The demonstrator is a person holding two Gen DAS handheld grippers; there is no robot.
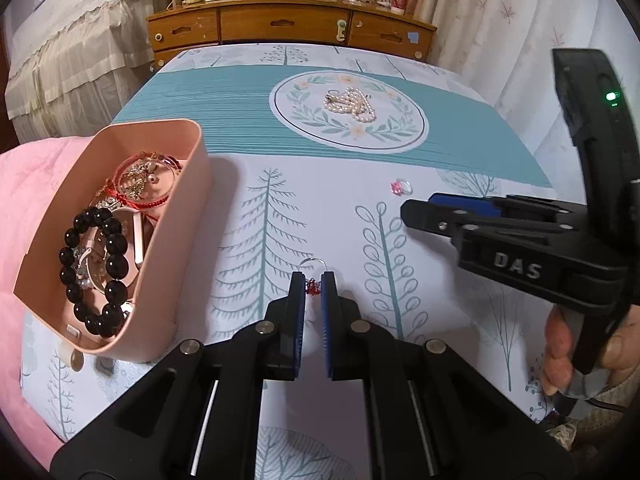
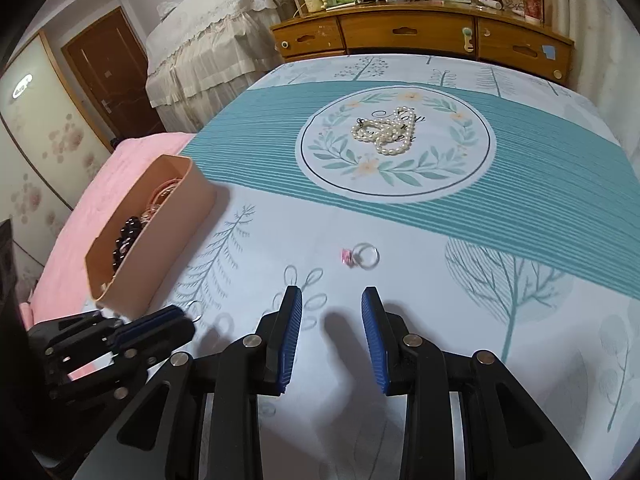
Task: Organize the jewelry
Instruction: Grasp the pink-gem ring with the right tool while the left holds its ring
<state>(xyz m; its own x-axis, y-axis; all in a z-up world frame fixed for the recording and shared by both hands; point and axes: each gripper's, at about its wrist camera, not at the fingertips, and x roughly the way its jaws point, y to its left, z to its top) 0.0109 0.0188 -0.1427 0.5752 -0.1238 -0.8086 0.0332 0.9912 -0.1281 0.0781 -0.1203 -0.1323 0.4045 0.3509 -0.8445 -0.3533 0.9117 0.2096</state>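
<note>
A small ring point(image 1: 313, 276) with a red stone is pinched between the blue pads of the left claw point(image 1: 313, 286), its clear hoop poking out past the fingertips just above the desk point(image 1: 248, 148), which wears a cloth printed with trees and a teal band. Just left of it stands the pink box point(image 1: 176, 216), holding a black bead bracelet point(image 1: 94, 270), red bangles point(image 1: 144, 178) and other pieces piled together. To the right, a second ring point(image 2: 360, 256) with a pink stone lies flat on the cloth, a little ahead of the right claw point(image 2: 332, 308), whose jaws stand apart with nothing between them. A hand point(image 1: 560, 352) grips that claw's handle at the right edge of the left view. Farther back, a pearl necklace point(image 2: 384, 132) sits heaped inside the cloth's round wreath print. Behind the desk is a wooden drawer chest point(image 2: 420, 36) with clutter on top.
</note>
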